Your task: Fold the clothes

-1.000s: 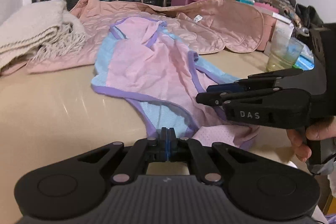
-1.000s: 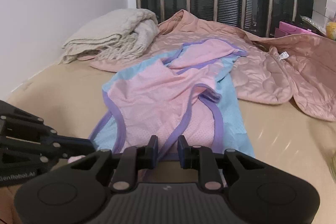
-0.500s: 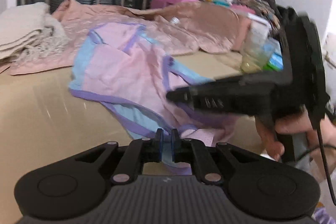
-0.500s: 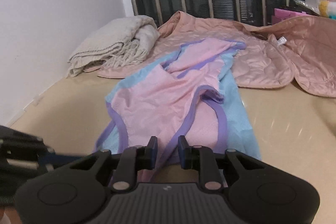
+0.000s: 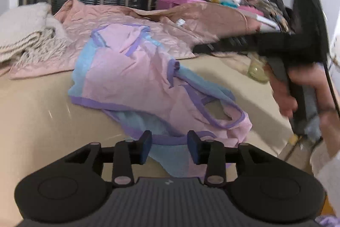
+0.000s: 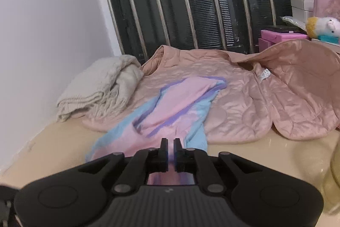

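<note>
On the desk the vest lies with its far end on the quilted jacket, the folded blanket to its left, boxes behind the jacket.

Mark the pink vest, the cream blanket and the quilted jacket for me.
pink vest (image 5: 127,76): left wrist view, on its pink front panel.
cream blanket (image 6: 99,86): right wrist view, on the top of the folded stack.
quilted jacket (image 6: 265,107): right wrist view, on its spread body panel.

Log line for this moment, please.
left gripper: opening, garment hem released | right gripper: pinching pink fabric | fold unfinished
</note>
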Demonstrator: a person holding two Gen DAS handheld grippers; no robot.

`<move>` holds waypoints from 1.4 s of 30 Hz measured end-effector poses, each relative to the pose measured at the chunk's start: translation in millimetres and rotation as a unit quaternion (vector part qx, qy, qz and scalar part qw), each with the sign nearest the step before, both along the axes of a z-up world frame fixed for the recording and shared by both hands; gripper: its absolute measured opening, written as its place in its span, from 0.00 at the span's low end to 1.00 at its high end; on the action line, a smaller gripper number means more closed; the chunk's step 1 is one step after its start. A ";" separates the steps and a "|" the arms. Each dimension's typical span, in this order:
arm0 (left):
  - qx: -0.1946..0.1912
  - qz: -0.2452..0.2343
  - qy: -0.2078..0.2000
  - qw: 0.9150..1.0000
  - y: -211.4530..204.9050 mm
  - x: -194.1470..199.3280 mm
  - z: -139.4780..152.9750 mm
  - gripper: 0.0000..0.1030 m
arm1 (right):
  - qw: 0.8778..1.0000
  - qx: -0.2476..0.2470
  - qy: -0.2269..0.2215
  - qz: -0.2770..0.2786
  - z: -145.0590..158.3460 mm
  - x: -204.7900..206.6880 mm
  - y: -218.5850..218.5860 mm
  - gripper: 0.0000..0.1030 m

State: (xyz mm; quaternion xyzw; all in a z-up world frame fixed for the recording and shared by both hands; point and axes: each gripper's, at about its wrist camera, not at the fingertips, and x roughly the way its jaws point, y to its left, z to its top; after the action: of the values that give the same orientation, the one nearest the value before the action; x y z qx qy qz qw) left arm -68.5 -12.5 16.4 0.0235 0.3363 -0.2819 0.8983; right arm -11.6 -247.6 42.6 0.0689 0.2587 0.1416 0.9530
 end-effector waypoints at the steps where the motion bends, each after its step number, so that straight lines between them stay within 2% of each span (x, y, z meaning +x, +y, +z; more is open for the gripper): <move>1: -0.006 0.003 0.002 1.000 3.0 0.4 0.2 0.36 | 1.000 -0.005 0.000 0.001 -3.1 -4.8 -1.5 0.07; 3: -0.011 0.021 0.006 1.000 9.4 4.2 2.5 0.36 | 1.000 -0.012 0.004 0.001 -7.0 -8.5 -1.2 0.08; 5: -0.010 0.038 0.015 0.999 14.8 8.2 4.5 0.36 | 1.000 -0.009 0.015 -0.002 -10.4 -7.3 -0.5 0.15; 7: -0.009 0.044 0.019 0.999 20.3 7.9 5.4 0.41 | 0.999 -0.008 0.039 -0.008 -12.7 -4.0 2.7 0.40; 9: -0.010 0.043 0.019 0.999 25.9 4.0 5.3 0.44 | 0.999 -0.007 0.044 -0.002 -12.5 -7.7 7.5 0.40; 12: -0.001 0.054 0.013 0.998 33.0 2.2 2.7 0.50 | 0.999 -0.006 0.040 0.025 -12.6 -15.5 10.9 0.45; 14: 0.014 0.074 0.005 0.997 38.4 5.8 1.2 0.62 | 0.998 -0.017 0.049 0.030 -16.1 -13.9 13.3 0.46; 15: 0.031 0.107 0.001 0.994 42.4 12.6 -0.3 0.66 | 0.998 -0.033 0.052 0.024 -18.9 -11.8 15.1 0.48; 17: 0.067 0.173 -0.007 0.983 50.4 26.4 -3.2 0.80 | 0.996 -0.067 0.059 0.001 -24.5 -7.0 18.2 0.58; 18: 0.084 0.205 -0.011 0.975 54.5 33.4 -4.6 0.80 | 0.995 -0.081 0.061 -0.026 -27.0 -2.9 18.3 0.69; 20: 0.095 0.258 -0.013 0.961 62.6 49.9 -7.9 0.85 | 0.991 -0.096 0.060 -0.071 -31.5 5.3 17.6 0.77; 22: 0.084 0.275 0.000 0.958 67.2 67.1 -8.4 0.87 | 0.989 -0.097 0.059 -0.090 -34.7 18.7 18.4 0.80; 25: 0.076 0.289 0.008 0.954 65.3 83.0 -6.9 0.93 | 0.987 -0.108 0.086 -0.081 -34.2 33.0 24.9 0.80; 26: 0.074 0.285 0.006 0.956 64.0 84.4 -8.0 0.98 | 0.988 -0.104 0.088 -0.067 -32.0 32.3 26.1 0.80; 28: 0.070 0.278 0.002 0.958 61.4 87.3 -10.3 1.00 | 0.994 -0.082 0.064 -0.025 -27.3 18.6 27.7 0.80; 30: 0.077 0.273 -0.003 0.959 56.4 95.8 -13.1 1.00 | 0.994 -0.085 0.065 0.003 -28.7 15.8 33.7 0.78; 32: 0.078 0.268 -0.006 0.960 53.8 104.3 -14.8 1.00 | 0.992 -0.106 0.070 0.008 -34.2 22.1 41.0 0.59; 33: 0.078 0.266 -0.008 0.961 52.5 108.5 -15.6 1.00 | 0.991 -0.112 0.069 0.008 -36.5 25.9 43.6 0.43; 34: 0.078 0.267 -0.007 0.960 52.0 111.8 -15.9 1.00 | 0.991 -0.111 0.070 0.008 -36.2 31.2 45.9 0.19; 35: 0.078 0.269 -0.007 0.960 52.1 115.3 -16.1 1.00 | 0.991 -0.111 0.074 0.007 -34.3 37.3 48.5 0.05; 40: 0.080 0.275 -0.007 0.958 52.4 125.6 -16.9 1.00 | 0.997 -0.040 0.069 -0.010 -17.2 80.9 49.5 0.05; 42: 0.082 0.279 -0.008 0.957 51.3 123.9 -16.7 1.00 | 0.998 -0.025 0.062 -0.019 -12.9 97.6 47.9 0.07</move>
State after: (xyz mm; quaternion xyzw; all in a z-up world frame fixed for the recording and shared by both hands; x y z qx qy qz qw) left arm 55.3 38.8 -0.4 0.0046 0.3442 0.0081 0.9388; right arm 86.0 -199.8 29.7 0.0583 0.3190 0.1124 0.9392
